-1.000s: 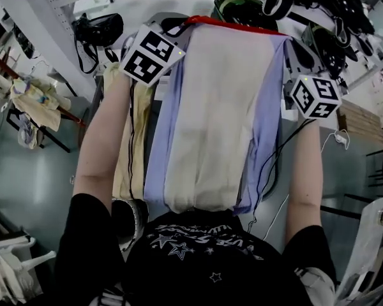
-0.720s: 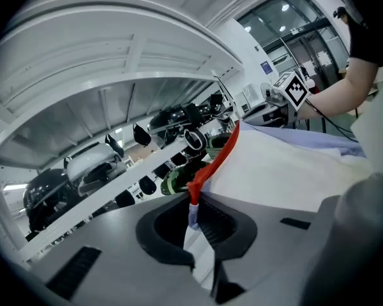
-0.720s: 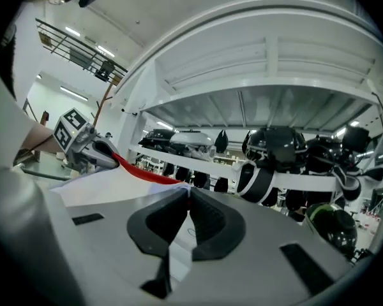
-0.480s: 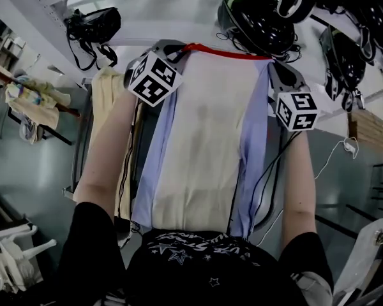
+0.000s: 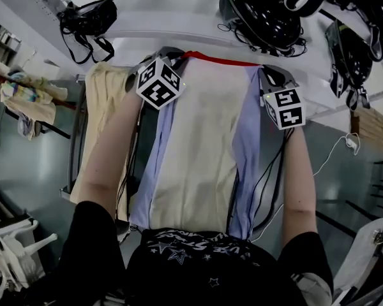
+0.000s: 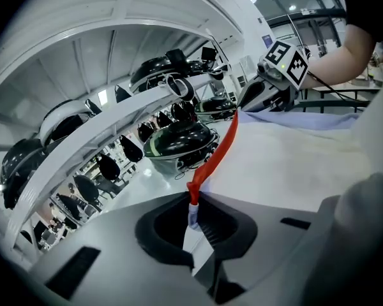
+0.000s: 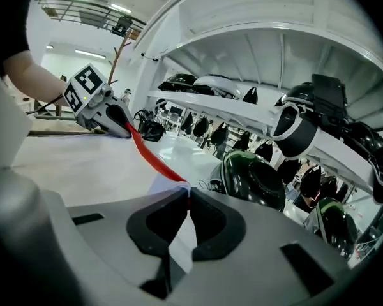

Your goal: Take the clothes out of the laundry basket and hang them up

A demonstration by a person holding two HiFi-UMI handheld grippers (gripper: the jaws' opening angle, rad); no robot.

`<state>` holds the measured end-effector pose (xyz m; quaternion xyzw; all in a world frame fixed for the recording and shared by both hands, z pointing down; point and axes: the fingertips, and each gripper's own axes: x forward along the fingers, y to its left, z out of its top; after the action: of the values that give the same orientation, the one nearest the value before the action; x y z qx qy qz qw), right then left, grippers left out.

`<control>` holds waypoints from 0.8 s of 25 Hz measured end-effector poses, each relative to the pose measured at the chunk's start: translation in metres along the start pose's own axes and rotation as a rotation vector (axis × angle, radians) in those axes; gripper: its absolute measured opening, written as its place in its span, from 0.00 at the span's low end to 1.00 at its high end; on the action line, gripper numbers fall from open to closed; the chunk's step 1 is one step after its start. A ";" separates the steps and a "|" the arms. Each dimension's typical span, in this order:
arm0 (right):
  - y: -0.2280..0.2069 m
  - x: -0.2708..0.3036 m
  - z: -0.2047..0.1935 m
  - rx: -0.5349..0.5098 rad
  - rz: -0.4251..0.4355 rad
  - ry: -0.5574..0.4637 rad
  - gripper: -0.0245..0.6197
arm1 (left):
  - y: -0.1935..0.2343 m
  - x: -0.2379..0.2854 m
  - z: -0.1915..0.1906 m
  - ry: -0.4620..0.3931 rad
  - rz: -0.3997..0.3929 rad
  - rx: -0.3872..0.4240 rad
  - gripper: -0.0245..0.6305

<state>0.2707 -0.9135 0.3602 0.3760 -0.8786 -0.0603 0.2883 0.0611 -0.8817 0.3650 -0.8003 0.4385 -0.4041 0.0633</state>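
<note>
1. Head view: the cream-and-blue garment (image 5: 198, 145) hangs stretched between the left gripper (image 5: 177, 56) and the right gripper (image 5: 266, 74), its red edge (image 5: 220, 59) on top.
2. Left gripper view: jaws pinched tight on one top corner.
3. Right gripper view: same deal, clamped on the other corner.

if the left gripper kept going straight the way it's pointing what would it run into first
Probably the glossy black helmet with a green stripe, which sits dead ahead of the left gripper on the white shelf. Depth is unclear, so the shelf surface might come first.
</note>
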 end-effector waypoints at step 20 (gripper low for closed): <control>0.011 -0.034 -0.010 0.046 -0.042 0.124 0.25 | -0.002 -0.020 -0.020 0.070 0.059 -0.062 0.30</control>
<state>0.2880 -0.8806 0.3563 0.4038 -0.8521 -0.0224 0.3323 0.0425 -0.8603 0.3673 -0.7739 0.4761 -0.4161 0.0350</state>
